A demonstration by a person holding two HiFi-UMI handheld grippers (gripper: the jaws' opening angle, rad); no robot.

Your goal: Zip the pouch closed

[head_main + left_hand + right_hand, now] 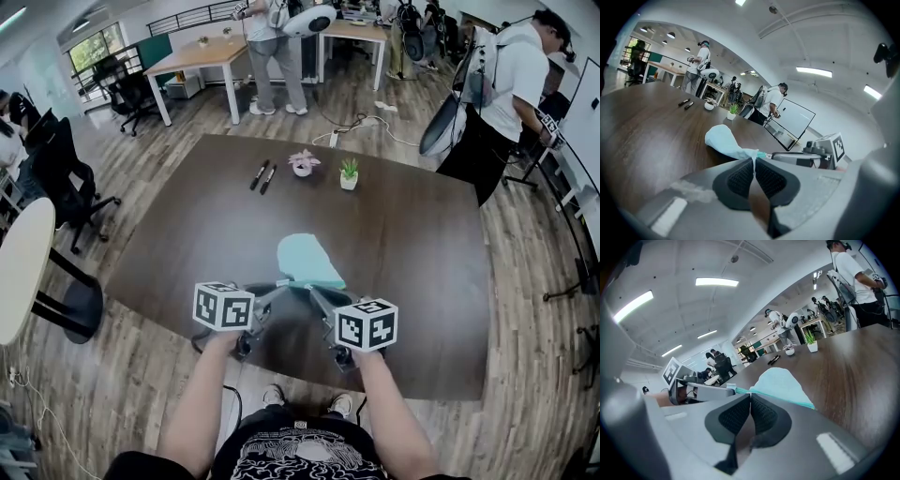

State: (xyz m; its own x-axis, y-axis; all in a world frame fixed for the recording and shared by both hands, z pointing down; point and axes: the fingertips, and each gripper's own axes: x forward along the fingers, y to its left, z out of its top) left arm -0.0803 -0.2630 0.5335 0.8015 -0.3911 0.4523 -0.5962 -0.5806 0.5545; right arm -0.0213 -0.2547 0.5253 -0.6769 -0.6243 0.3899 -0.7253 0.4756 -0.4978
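Left tongs [753,160]: seen closed, pads pressed together on a thin fold at the near end of the pouch [723,138].

Pouch: pale teal and soft, lying near the front edge of the counter [422,244]. Its fuller far end is rested on the wood. Its near end is drawn up into a narrow neck between the two tools. A darker teal zipper line [779,398] is seen along one edge.

Right tongs [750,396]: also seen closed, tips set at that zipper line just beside the left tips. Whether the slider itself is caught cannot be told.

Risks, as judged:
- Little fabric is held on the left. If the zip is pulled hard, that fold is likely to be dragged out of the pads and the anchor lost.
- The two grips are close together, so the cloth between them is bunched. Slack cloth could be fed into the teeth and the slider jammed.
- If only tape is held on the right, the pouch would merely be tugged across the counter and nothing closed.
- The far end is unweighted and could be lifted or swung once tension is applied.
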